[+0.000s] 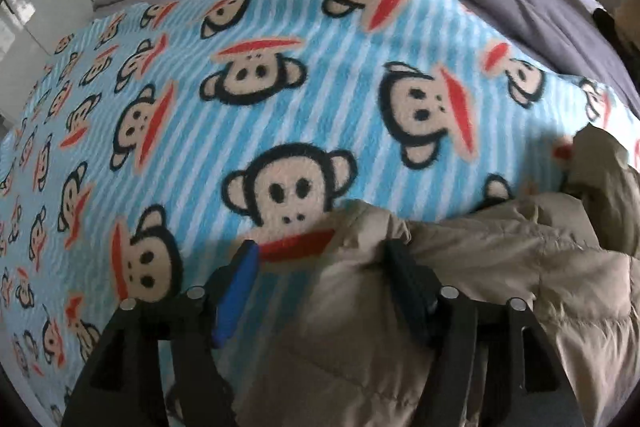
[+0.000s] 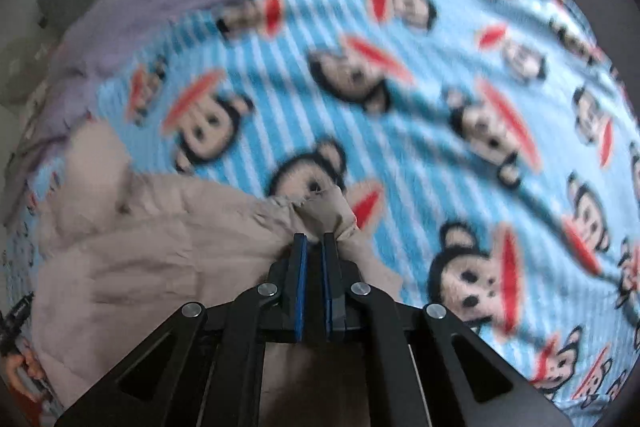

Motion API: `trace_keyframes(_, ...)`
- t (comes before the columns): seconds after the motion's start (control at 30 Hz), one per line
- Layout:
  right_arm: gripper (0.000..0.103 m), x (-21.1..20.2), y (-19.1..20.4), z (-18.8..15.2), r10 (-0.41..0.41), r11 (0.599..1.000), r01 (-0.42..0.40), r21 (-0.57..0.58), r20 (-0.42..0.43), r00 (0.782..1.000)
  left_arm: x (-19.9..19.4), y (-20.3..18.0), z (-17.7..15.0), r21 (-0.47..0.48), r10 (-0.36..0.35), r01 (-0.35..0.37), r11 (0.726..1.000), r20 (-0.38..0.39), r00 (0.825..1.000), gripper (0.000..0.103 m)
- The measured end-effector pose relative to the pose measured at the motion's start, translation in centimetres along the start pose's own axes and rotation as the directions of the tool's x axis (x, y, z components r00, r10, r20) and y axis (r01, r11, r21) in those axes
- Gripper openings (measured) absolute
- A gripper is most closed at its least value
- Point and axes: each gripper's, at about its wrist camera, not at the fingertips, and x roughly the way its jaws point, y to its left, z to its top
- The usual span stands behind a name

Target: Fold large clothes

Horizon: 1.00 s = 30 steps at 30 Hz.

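On the monkey-print blanket (image 1: 248,99), beige puffer jacket (image 1: 460,267) lies bunched: right gripper (image 2: 315,243) is clenched on its edge, left gripper (image 1: 320,255) gapes over a corner, so pinch before pulling taut.

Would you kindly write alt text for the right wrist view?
The right claw is shut on a bunched edge of a beige puffer jacket, which lies on a blue striped monkey-print blanket.
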Motion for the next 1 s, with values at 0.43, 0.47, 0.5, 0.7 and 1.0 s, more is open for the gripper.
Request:
trace_keyframes(0.43,0.010,-7.3,-1.2,-3.6,0.072,0.993,-0.073,0.090,0.019,0.997,-8.4,-0.4,-3.8,0.070,0.008,-0.007,0.997,-0.006,1.000,0.067)
trace_keyframes(0.47,0.010,-7.8,-1.5,-4.6,0.081,0.992,-0.082,0.094,0.011,0.997,-9.0,-0.8,-4.8,0.081,0.000,0.001,0.997,-0.017,1.000,0.067)
trace_keyframes(0.5,0.010,-8.2,-1.5,-5.8,0.092,0.991,-0.092,0.099,0.002,0.996,-9.5,-1.0,-5.5,0.089,-0.003,0.005,0.996,-0.024,1.000,0.067)
trace_keyframes(0.7,0.011,-10.0,-1.7,-11.7,0.143,0.984,-0.134,0.120,-0.071,0.987,-12.7,-3.0,-10.6,0.133,-0.045,0.054,0.990,-0.066,0.997,0.067)
trace_keyframes(1.0,0.032,-10.6,-1.4,-16.9,0.182,0.979,-0.166,0.118,-0.136,0.974,-15.8,-3.9,-15.7,0.140,-0.081,0.088,0.986,-0.052,0.995,0.102)
